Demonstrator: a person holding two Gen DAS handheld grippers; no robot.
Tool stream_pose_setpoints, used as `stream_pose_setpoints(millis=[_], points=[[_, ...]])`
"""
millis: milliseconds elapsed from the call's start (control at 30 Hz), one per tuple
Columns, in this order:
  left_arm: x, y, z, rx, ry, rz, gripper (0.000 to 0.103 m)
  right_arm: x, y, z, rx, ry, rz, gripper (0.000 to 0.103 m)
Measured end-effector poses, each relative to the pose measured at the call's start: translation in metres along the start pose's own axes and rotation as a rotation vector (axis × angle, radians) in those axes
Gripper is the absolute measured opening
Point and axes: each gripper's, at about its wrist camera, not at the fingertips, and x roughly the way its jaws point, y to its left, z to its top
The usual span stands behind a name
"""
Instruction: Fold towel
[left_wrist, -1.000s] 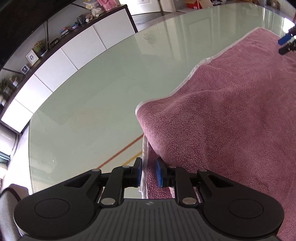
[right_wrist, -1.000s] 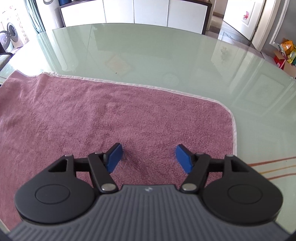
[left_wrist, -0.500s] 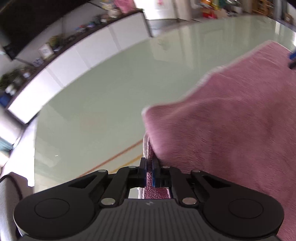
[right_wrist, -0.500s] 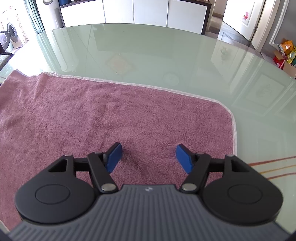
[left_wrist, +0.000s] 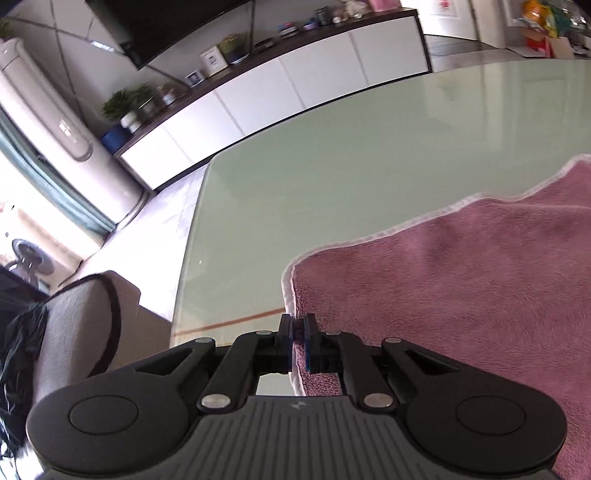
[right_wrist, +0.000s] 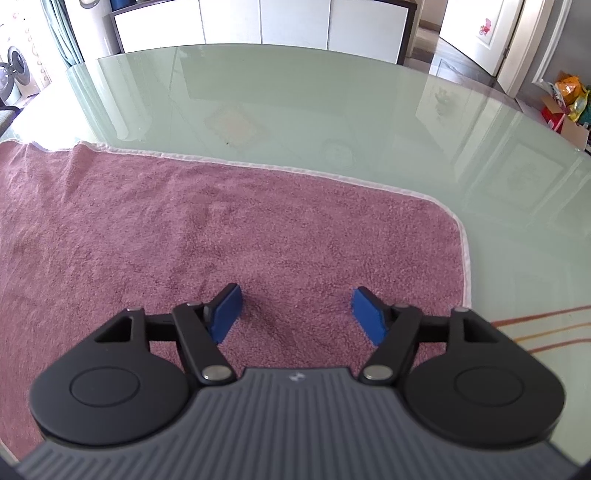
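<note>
Since a second ago, the left gripper (left_wrist: 297, 334) has clamped its blue pads onto the white-hemmed edge of the pink towel (left_wrist: 461, 295) and swung toward the cabinets. On the glass table (right_wrist: 332, 110) the towel lies spread, and the right gripper (right_wrist: 295, 310) hangs over it, jaws wide, holding nothing.

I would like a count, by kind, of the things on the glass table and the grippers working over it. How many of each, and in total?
Towel, pink with a white hem: 1
Grippers: 2, the left gripper shut on the towel's edge and the right gripper open over the towel
Total: 3, on one glass table
</note>
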Motion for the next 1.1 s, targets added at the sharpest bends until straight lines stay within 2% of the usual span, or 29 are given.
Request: stream_pose_setpoints(millis=[100, 167, 300, 367, 433, 500, 633, 767, 1100], points=[[0.001, -0.004, 0.002, 0.015, 0.01, 0.02, 0.009, 0.001, -0.001, 0.0, 0.009, -0.005, -0.015, 0.075], [0.0, -0.006, 0.003, 0.023, 0.009, 0.037, 0.011, 0.001, -0.002, 0.0, 0.02, -0.013, -0.02, 0.075], [-0.005, -0.006, 0.008, 0.006, 0.0, 0.094, 0.013, 0.002, -0.005, 0.004, 0.045, -0.065, -0.081, 0.067], [-0.008, -0.003, 0.009, -0.02, -0.008, 0.116, 0.015, 0.005, -0.01, 0.008, 0.083, -0.076, -0.087, 0.065], [-0.016, 0.0, 0.011, -0.047, -0.026, 0.106, 0.015, 0.01, -0.016, 0.013, 0.122, -0.074, -0.065, 0.065], [-0.026, 0.0, 0.009, -0.058, -0.046, 0.067, 0.018, 0.014, -0.019, 0.018, 0.135, -0.075, -0.045, 0.066], [-0.041, -0.014, 0.005, -0.004, -0.071, 0.015, 0.019, 0.017, -0.02, 0.026, 0.091, -0.042, -0.051, 0.07], [-0.059, -0.042, -0.005, 0.088, -0.08, -0.072, 0.019, 0.021, -0.029, 0.024, 0.105, -0.031, -0.08, 0.094], [-0.069, -0.086, -0.025, 0.185, -0.081, -0.218, 0.022, 0.022, -0.051, 0.015, 0.131, -0.034, -0.088, 0.094]])
